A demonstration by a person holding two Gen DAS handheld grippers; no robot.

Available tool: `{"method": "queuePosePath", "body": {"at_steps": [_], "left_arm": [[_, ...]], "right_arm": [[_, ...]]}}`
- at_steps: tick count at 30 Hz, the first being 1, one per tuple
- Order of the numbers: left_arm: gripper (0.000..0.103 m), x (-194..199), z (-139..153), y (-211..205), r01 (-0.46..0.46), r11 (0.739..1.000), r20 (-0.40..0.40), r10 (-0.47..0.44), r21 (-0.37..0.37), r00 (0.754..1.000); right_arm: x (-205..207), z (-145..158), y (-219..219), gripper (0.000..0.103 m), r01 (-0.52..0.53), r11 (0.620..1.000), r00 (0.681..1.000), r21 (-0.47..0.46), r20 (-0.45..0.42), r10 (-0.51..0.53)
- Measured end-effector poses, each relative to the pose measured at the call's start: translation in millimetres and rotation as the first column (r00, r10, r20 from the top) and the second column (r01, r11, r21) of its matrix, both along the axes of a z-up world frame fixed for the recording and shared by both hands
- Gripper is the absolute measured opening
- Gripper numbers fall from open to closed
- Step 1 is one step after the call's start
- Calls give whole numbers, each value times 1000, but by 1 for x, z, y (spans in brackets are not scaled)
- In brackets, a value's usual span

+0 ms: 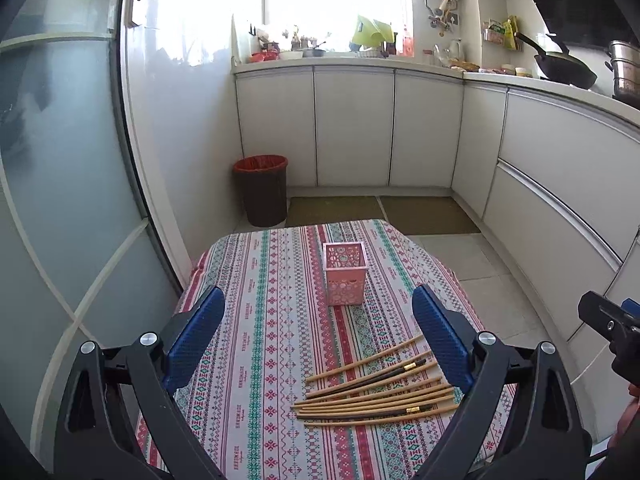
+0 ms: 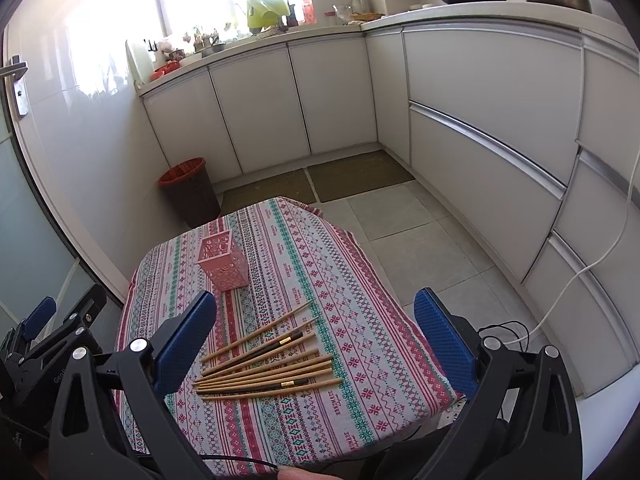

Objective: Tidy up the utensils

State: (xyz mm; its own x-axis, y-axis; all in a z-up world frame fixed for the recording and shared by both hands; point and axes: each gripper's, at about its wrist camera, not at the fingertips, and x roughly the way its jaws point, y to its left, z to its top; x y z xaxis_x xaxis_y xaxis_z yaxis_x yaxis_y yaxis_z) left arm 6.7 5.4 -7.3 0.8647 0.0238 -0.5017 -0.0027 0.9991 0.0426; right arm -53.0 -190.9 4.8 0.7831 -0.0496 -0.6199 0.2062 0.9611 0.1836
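Several chopsticks, mostly light wood with two dark ones, lie fanned on the patterned tablecloth; they also show in the right wrist view. A pink perforated square holder stands upright and empty farther back on the table, also seen in the right wrist view. My left gripper is open and empty, above the near part of the table. My right gripper is open and empty, above the chopsticks. The right gripper shows at the right edge of the left wrist view.
A dark bin with a red liner stands on the floor by the wall beyond the table. White cabinets run along the back and right. A white cable hangs at the right. A glass door is at the left.
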Motion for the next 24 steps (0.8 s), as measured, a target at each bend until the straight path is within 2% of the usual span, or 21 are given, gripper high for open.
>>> {"method": "queuePosePath", "body": {"at_steps": [2,4,5,7,9,11,12,15,17,18,19,21,22,24], "left_arm": [[91,-6,5,0,-17,1000,60,16,12,998],[92,-15,10,1,-20,1000,153,19,5,988],[92,-22,13,1,-26,1000,211,24,8,977],[94,-37,20,-1,-35,999,338,25,23,941],[96,-57,26,-2,-38,999,473,20,29,881],[96,-78,33,-5,-67,997,602,25,48,798],[96,-89,38,-8,-88,994,669,18,71,743],[96,-112,53,-13,-115,988,787,-11,104,617],[96,-116,63,-13,-105,989,823,-26,103,567],[96,-114,63,-13,-94,991,827,-27,97,562],[96,-107,64,-12,-77,994,813,-19,79,583],[96,-82,64,-13,-55,997,709,2,51,705],[96,-70,54,-9,-41,998,660,2,43,751],[96,-57,46,-9,-40,999,596,13,32,803]], "right_arm": [[0,0,0,96,1,1000,1000,0,0,-1],[0,0,0,96,0,1000,1000,0,-2,0],[0,0,0,96,0,1000,1000,0,-2,0],[1,0,1,96,-1,1000,1000,-1,-3,1],[0,0,2,96,-2,1000,1000,-2,-2,2],[0,1,1,96,-2,1000,1000,-2,2,2],[0,2,1,96,-2,1000,1000,0,4,2],[-2,6,1,96,-6,1000,1000,9,22,6],[-6,11,0,96,-5,1000,999,15,49,4],[-8,15,0,96,-4,1000,998,16,62,3],[-9,17,-1,96,-4,1000,997,17,71,2],[-9,21,-1,96,-3,1000,997,16,76,2],[-9,22,0,96,-6,1000,997,15,75,4],[-8,23,1,96,-10,1000,998,13,69,9]]}}
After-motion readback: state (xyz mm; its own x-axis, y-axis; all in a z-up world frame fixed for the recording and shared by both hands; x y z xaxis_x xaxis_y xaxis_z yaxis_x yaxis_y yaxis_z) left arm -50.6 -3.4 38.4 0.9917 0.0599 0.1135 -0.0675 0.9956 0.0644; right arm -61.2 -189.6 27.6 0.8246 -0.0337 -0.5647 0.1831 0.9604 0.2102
